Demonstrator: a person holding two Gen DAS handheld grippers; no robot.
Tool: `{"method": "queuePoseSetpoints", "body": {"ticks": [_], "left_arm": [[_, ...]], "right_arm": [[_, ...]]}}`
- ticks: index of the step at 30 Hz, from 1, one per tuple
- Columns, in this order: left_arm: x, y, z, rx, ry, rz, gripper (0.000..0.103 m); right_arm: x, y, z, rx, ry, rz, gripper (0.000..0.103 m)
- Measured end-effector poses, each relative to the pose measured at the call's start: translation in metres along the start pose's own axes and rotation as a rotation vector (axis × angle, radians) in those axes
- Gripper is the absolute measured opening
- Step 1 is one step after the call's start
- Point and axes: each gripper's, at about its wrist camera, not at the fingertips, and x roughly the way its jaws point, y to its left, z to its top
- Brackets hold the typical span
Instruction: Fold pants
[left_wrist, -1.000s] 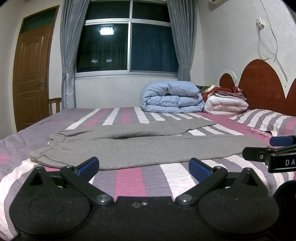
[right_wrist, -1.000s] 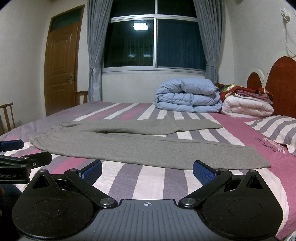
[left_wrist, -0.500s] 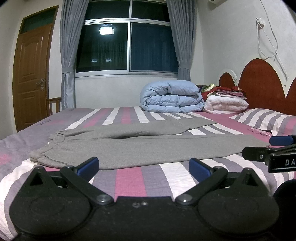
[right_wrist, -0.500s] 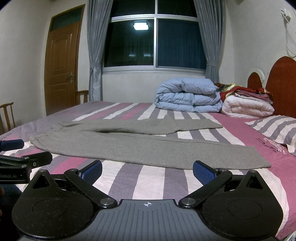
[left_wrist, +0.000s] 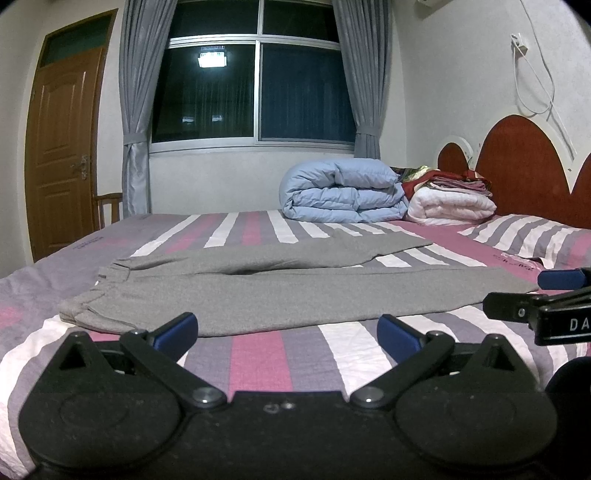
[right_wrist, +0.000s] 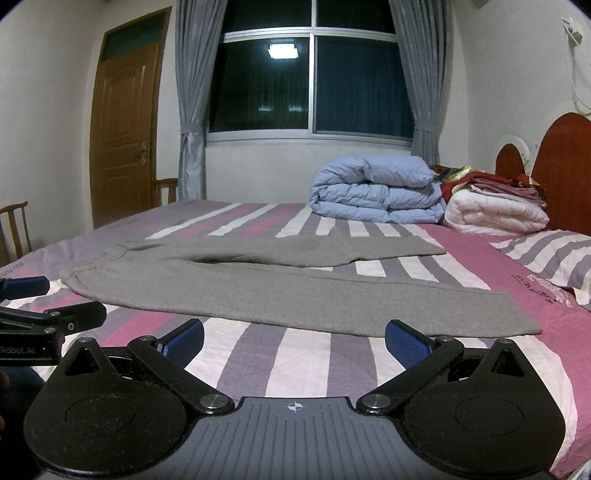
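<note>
Grey pants (left_wrist: 258, 291) lie flat on the striped bed, waistband at the left, both legs stretched to the right and spread apart; they also show in the right wrist view (right_wrist: 280, 284). My left gripper (left_wrist: 287, 329) is open and empty, just short of the pants' near edge by the waist end. My right gripper (right_wrist: 294, 336) is open and empty, just short of the near leg's edge toward the cuff. Each gripper shows at the edge of the other's view, the right one (left_wrist: 543, 295) and the left one (right_wrist: 37, 302).
The bed (left_wrist: 258, 354) has a pink, grey and white striped sheet. A folded blue duvet (left_wrist: 341, 194), a white blanket with folded cloths (left_wrist: 452, 203) and a striped pillow (left_wrist: 532, 240) lie at the far right by the red headboard. Chairs (right_wrist: 14, 229) stand at the left.
</note>
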Motion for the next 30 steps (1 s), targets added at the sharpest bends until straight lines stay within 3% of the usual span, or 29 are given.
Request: {"method": "queuePoseSetpoints", "body": {"ticks": [7, 11, 16, 20, 23, 24, 25, 26, 27, 28, 30], "left_arm": [[-0.002, 0.008, -0.002, -0.023, -0.002, 0.0, 0.097], [0.003, 0.028, 0.01, -0.052, -0.003, -0.016, 0.097], [0.034, 0.075, 0.04, -0.038, 0.042, -0.004, 0.097], [0.075, 0.127, 0.066, 0.05, 0.148, 0.084, 0.097], [0.107, 0.181, 0.081, 0.037, 0.183, 0.108, 0.082], [0.118, 0.199, 0.087, 0.024, 0.19, 0.12, 0.069], [0.133, 0.218, 0.092, 0.016, 0.205, 0.144, 0.06], [0.147, 0.233, 0.097, 0.017, 0.218, 0.164, 0.06], [0.162, 0.249, 0.1, 0.022, 0.213, 0.178, 0.06], [0.177, 0.263, 0.103, 0.023, 0.218, 0.169, 0.064], [0.216, 0.29, 0.105, 0.021, 0.261, 0.147, 0.071]], "right_arm": [[0.005, 0.0, 0.002, -0.015, 0.023, 0.003, 0.103], [0.018, 0.008, 0.014, -0.064, 0.072, 0.075, 0.103], [0.056, 0.01, 0.044, -0.072, 0.131, 0.175, 0.103], [0.094, 0.013, 0.077, -0.088, 0.125, 0.252, 0.103], [0.133, 0.013, 0.103, -0.085, 0.123, 0.286, 0.103], [0.149, 0.013, 0.112, -0.094, 0.125, 0.294, 0.103], [0.164, 0.015, 0.119, -0.105, 0.126, 0.303, 0.098], [0.181, 0.018, 0.127, -0.116, 0.126, 0.315, 0.077], [0.202, 0.02, 0.135, -0.129, 0.14, 0.326, 0.068], [0.225, 0.023, 0.142, -0.141, 0.157, 0.33, 0.063], [0.267, 0.029, 0.154, -0.161, 0.166, 0.337, 0.063]]}}
